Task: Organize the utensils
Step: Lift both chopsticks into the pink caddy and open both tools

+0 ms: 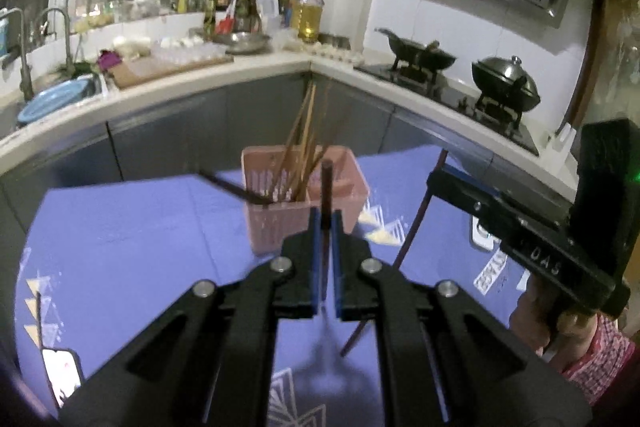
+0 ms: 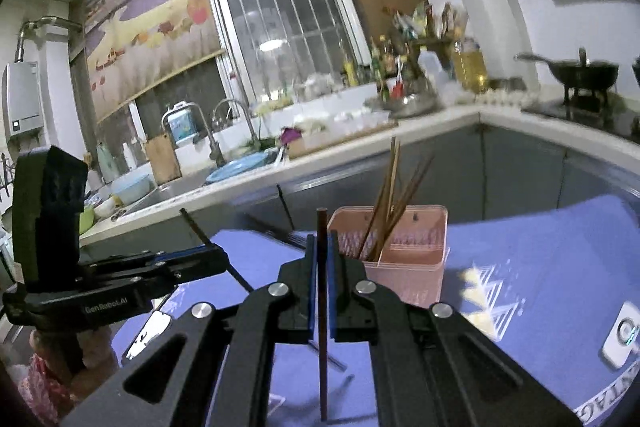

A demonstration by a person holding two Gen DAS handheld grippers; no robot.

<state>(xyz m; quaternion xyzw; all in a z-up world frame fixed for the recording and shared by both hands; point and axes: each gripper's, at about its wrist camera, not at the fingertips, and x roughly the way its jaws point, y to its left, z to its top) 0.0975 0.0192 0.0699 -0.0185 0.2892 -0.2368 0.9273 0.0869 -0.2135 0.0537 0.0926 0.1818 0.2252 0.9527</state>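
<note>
The tabletop (image 1: 120, 227), under a purple cloth, carries a pink basket (image 1: 352, 195) with several chopsticks (image 1: 300, 147) leaning in it. The left gripper (image 1: 326, 227) is angled down toward the basket, its jaws clamped on a dark chopstick (image 1: 327, 187) that stands upright between them. The right gripper (image 2: 321, 259), tipped more nearly level, has its jaws closed on a second dark chopstick (image 2: 322, 307), also upright. Both held sticks are just short of the basket.

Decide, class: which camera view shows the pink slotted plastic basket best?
The right wrist view: the pink slotted plastic basket stands beside the fingers, front and rim visible. In the left wrist view the basket sits partly behind that gripper's fingers.
</note>
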